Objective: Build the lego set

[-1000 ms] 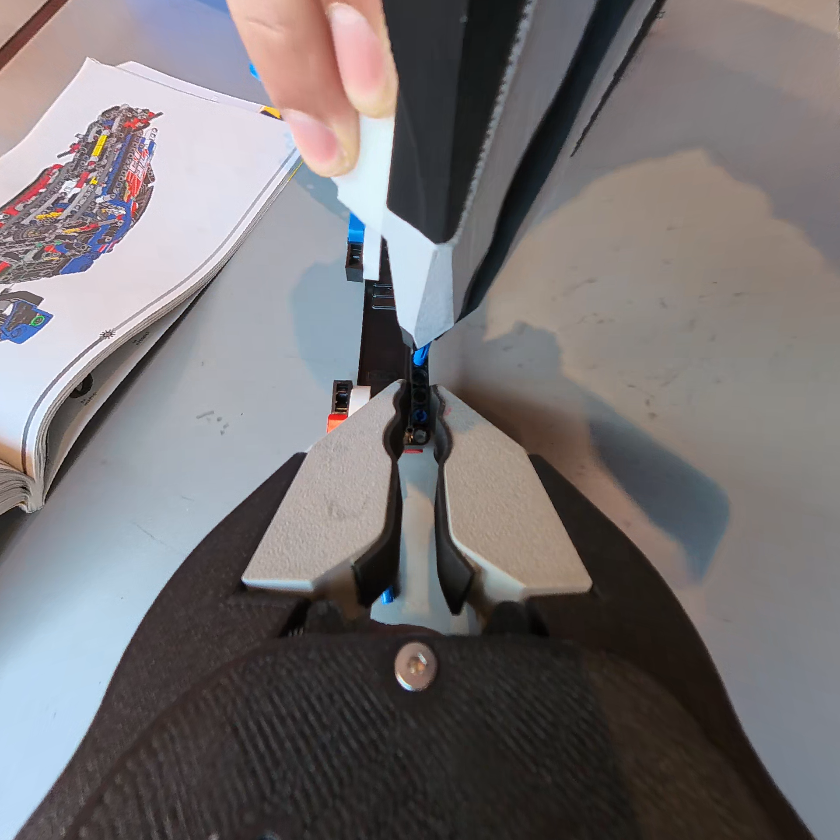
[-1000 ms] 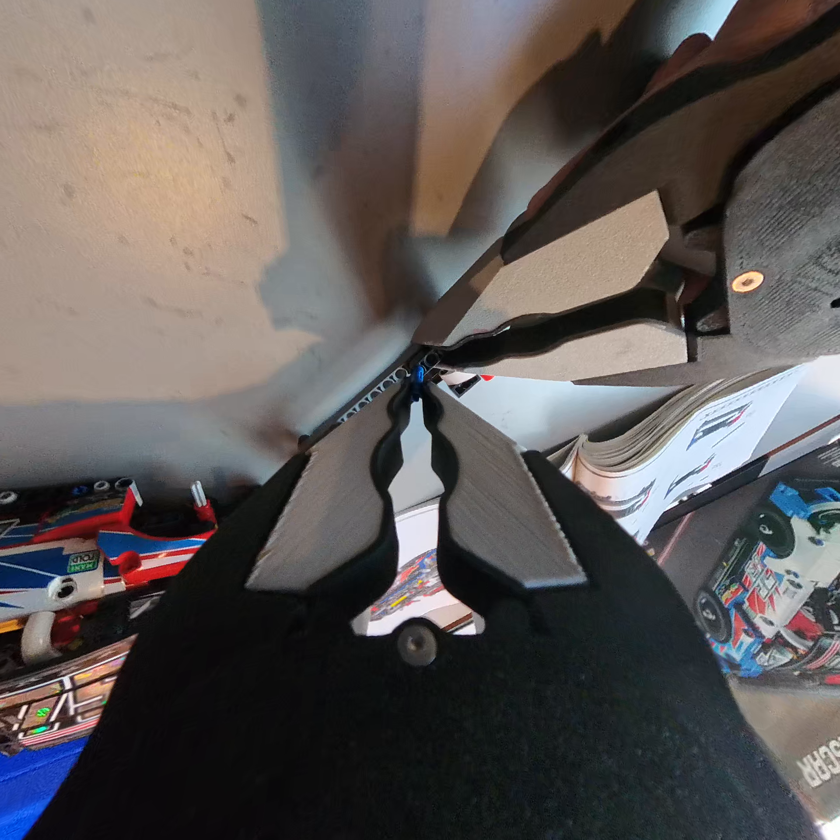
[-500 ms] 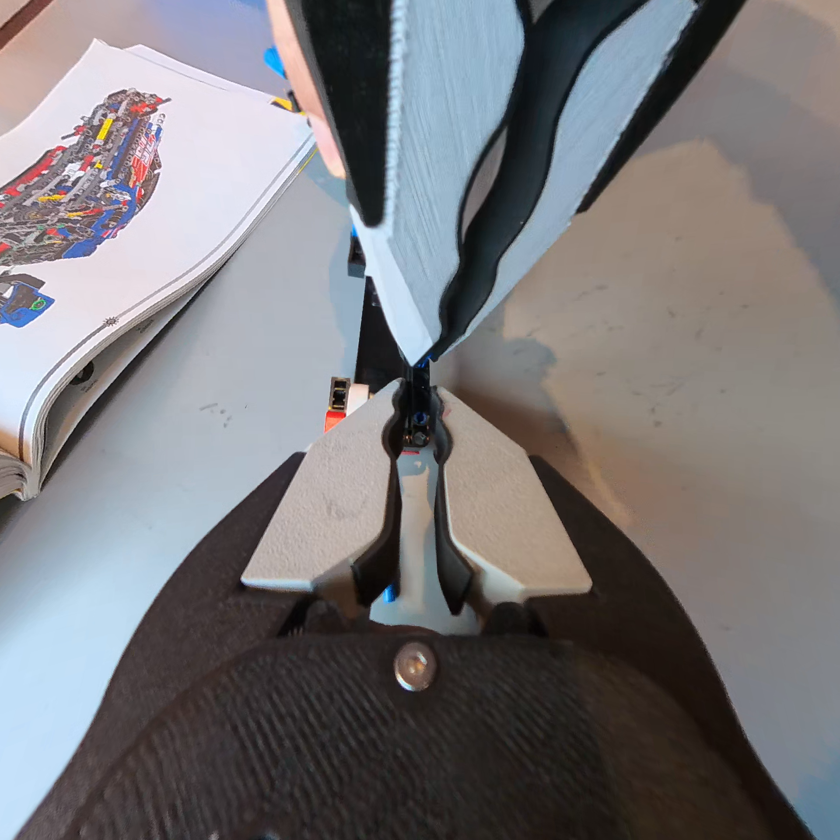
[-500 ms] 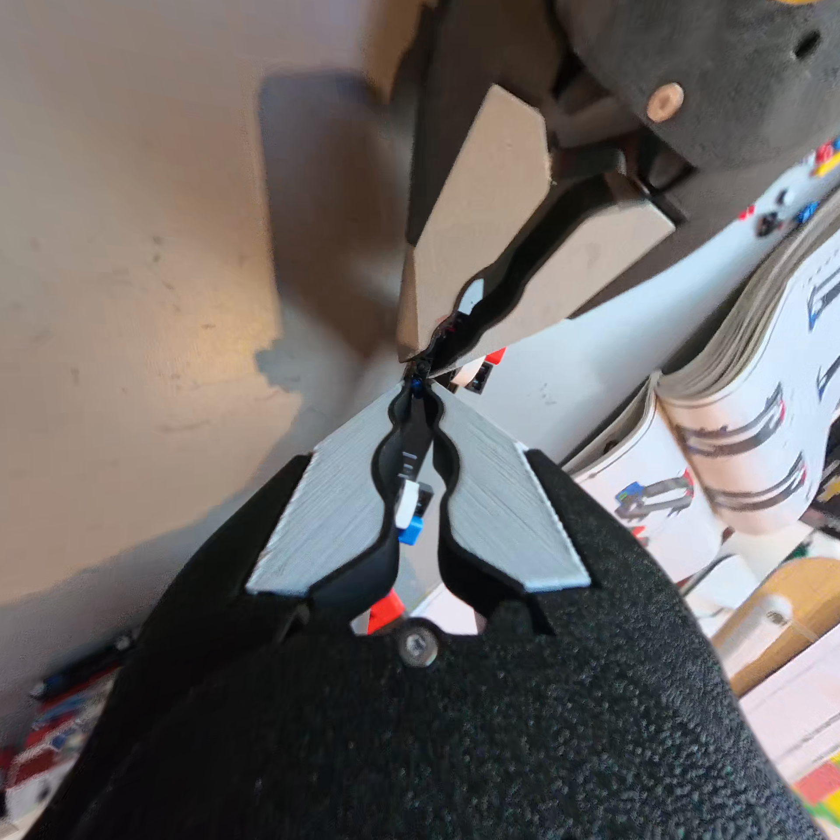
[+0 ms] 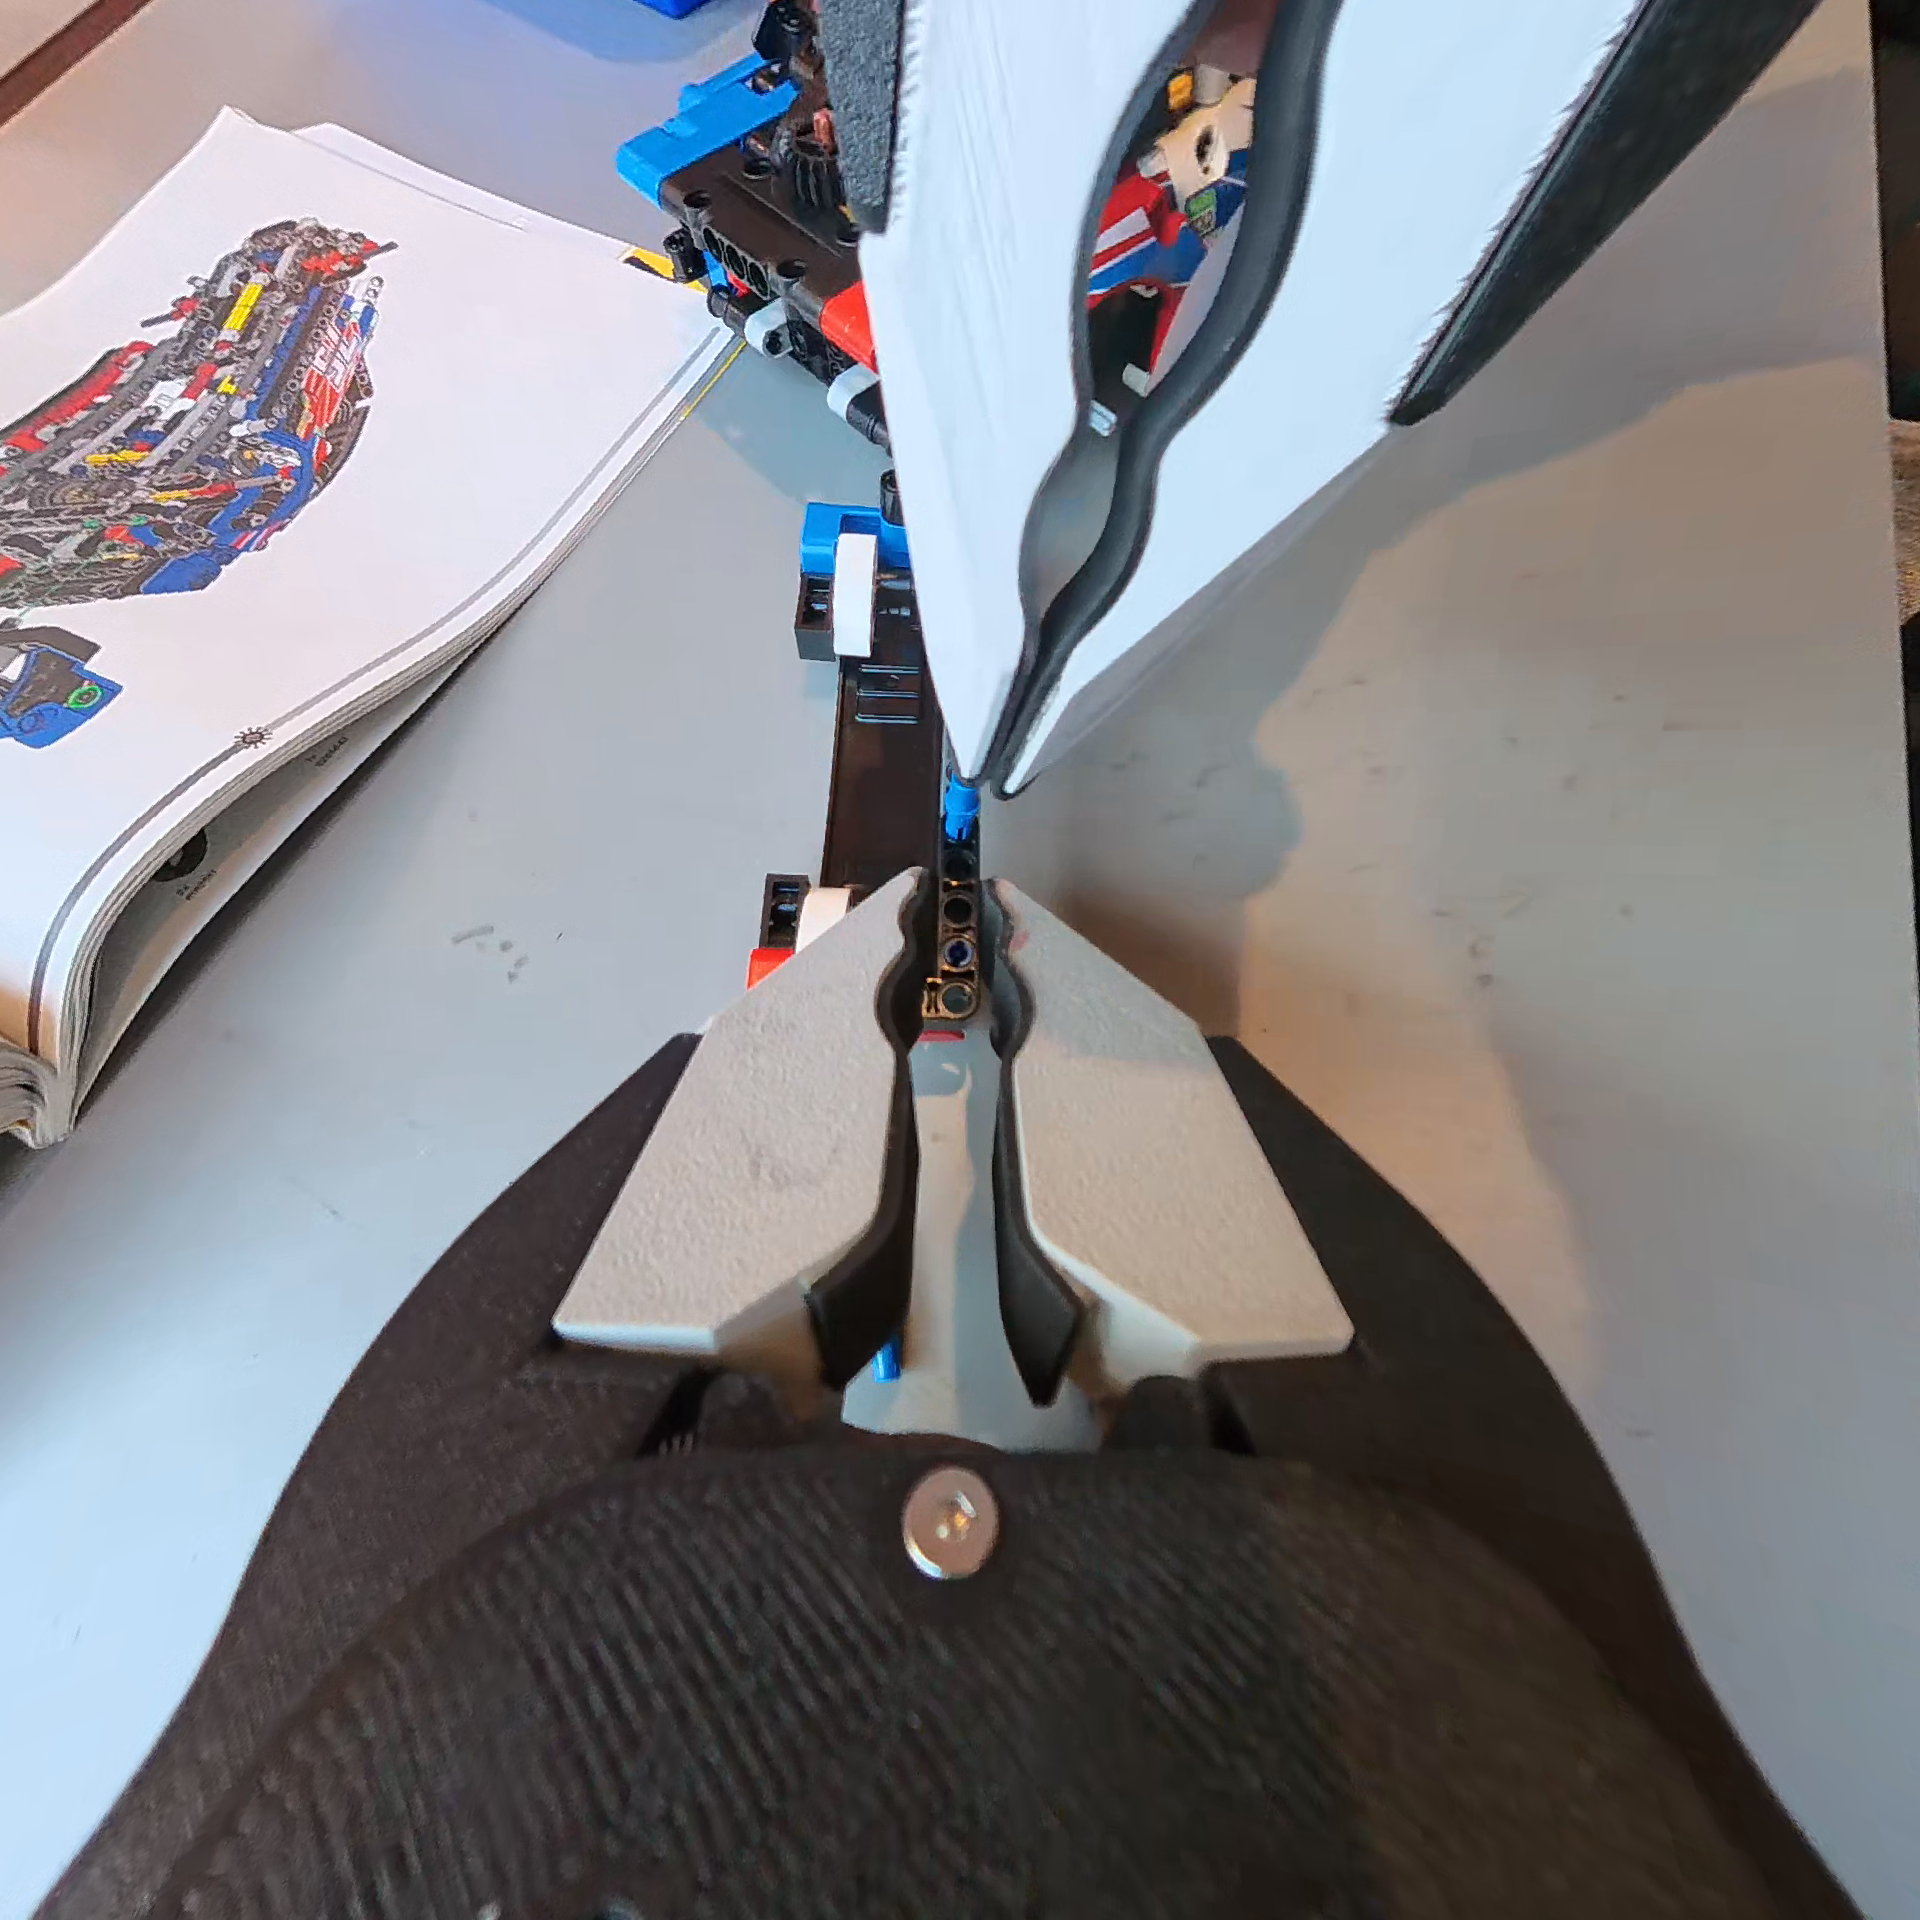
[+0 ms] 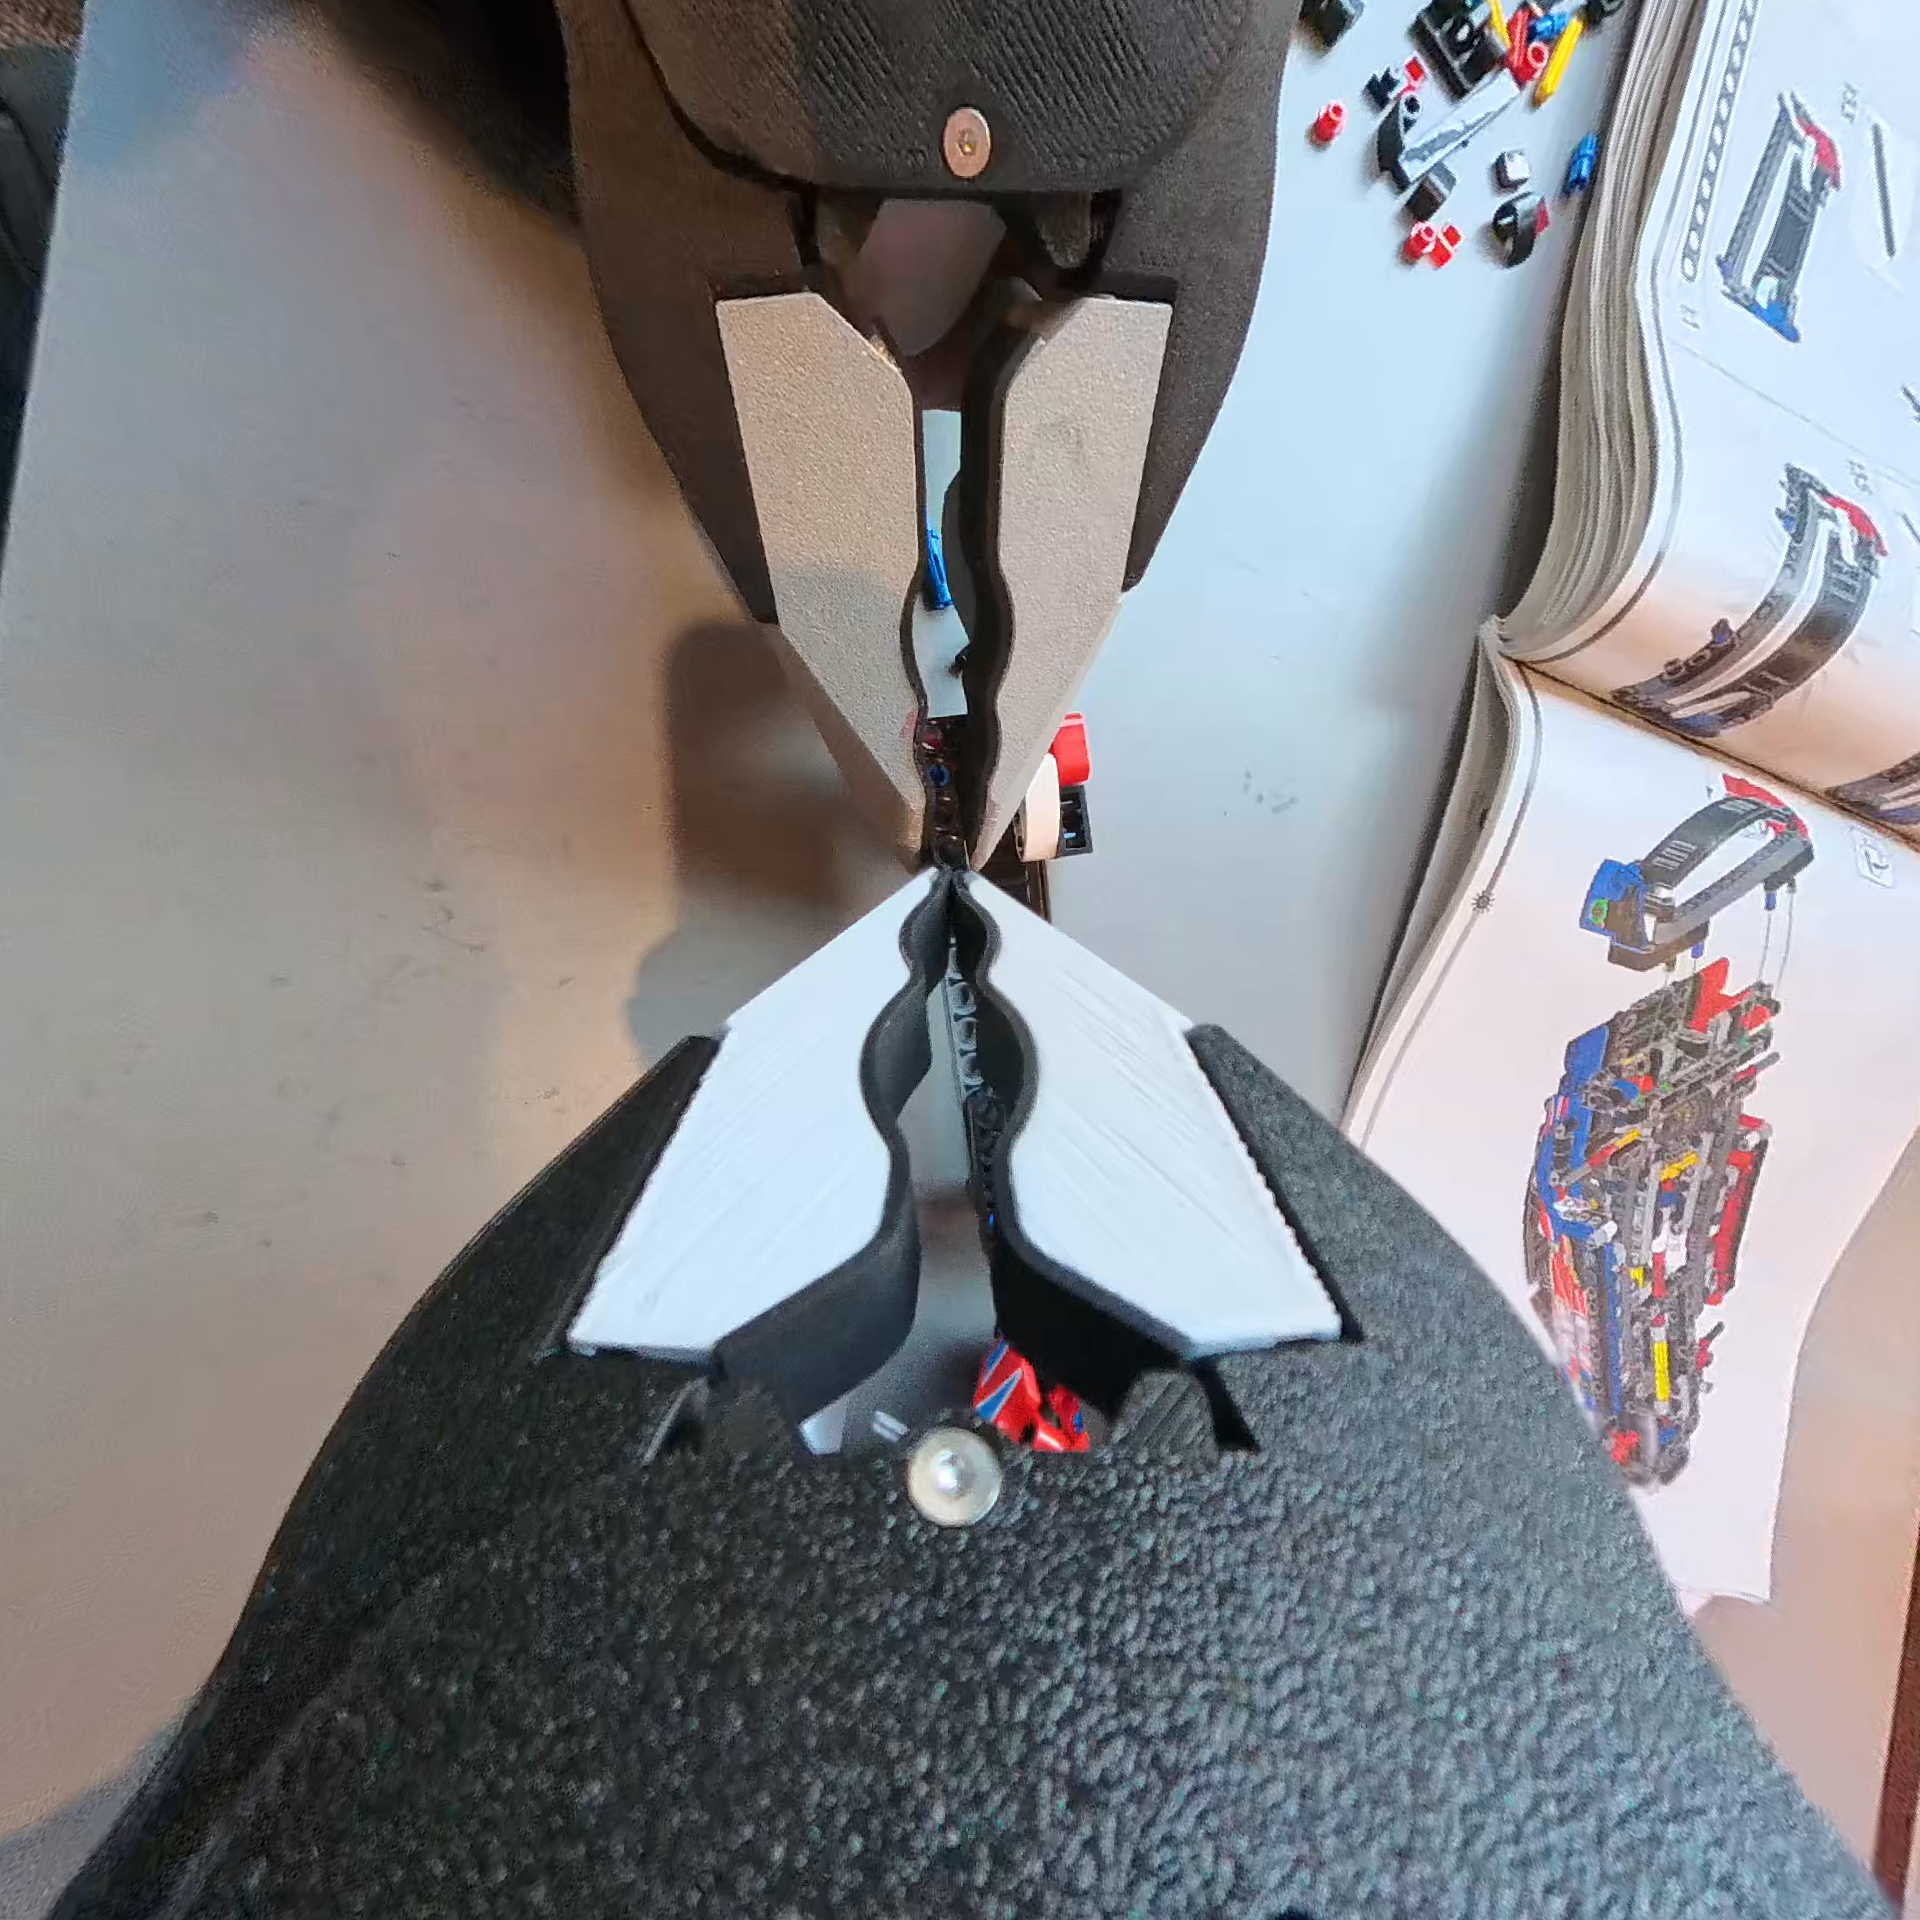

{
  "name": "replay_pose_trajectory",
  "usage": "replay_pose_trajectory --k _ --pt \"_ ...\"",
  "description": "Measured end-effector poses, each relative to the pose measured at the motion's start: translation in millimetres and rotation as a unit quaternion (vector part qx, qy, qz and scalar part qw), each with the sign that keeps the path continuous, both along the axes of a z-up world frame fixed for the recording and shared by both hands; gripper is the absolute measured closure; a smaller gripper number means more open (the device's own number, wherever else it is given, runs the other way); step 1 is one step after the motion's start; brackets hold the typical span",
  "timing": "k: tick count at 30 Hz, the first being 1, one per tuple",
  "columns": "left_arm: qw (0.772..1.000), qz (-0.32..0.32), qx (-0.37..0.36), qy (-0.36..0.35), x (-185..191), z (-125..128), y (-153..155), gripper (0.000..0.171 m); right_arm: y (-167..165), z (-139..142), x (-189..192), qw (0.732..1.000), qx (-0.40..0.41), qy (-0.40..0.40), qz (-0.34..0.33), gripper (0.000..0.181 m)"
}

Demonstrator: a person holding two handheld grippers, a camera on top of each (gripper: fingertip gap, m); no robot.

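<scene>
The grey tabletop [image 5: 1558, 1039] lies bare to the right of the left gripper, and its far right edge shows as a straight line. On the other side the open instruction booklet [image 5: 312, 468] takes up much of the surface, its curved page edge near the build. Beyond the booklet's far corner sits a partly built model [image 5: 748, 239] in blue, black and red. Loose small pieces [image 6: 1455, 135] are scattered past the booklet's top in the right wrist view.

The left gripper [image 5: 956, 925] is clamped on a black beam with holes [image 5: 958, 935], held on edge above a long black assembly [image 5: 883, 769] that lies on the tabletop with white, red and blue parts along its left side. The right gripper [image 6: 951, 883] meets it tip to tip from the opposite side, its fingers pinched together on a small blue pin [image 5: 961, 805] at the beam's far end.
</scene>
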State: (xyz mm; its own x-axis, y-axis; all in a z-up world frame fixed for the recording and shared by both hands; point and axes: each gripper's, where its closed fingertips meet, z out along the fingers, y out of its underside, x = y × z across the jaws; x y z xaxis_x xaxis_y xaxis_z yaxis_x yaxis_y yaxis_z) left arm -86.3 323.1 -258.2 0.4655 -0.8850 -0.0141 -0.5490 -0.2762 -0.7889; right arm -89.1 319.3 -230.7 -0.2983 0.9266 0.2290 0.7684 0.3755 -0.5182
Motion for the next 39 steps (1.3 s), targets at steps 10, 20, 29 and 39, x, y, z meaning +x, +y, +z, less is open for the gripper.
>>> replay_pose_trajectory --k 10,20,29,39 --pt "1.000 -0.001 0.001 0.000 0 0 0 0.166 6 0 3 1.000 -0.003 -0.027 -0.010 0.180" --pt "1.000 -0.004 0.006 0.005 0 0 0 0.166 3 0 1 0.999 0.004 -0.051 0.015 0.181" --pt "0.998 -0.010 -0.044 -0.038 -1 5 -4 0.166 11 6 -1 0.995 0.095 0.001 0.010 0.131" --pt "0.951 -0.041 -0.244 -0.188 -2 24 -15 0.167 5 -1 -6 0.949 0.304 0.050 0.062 0.148"
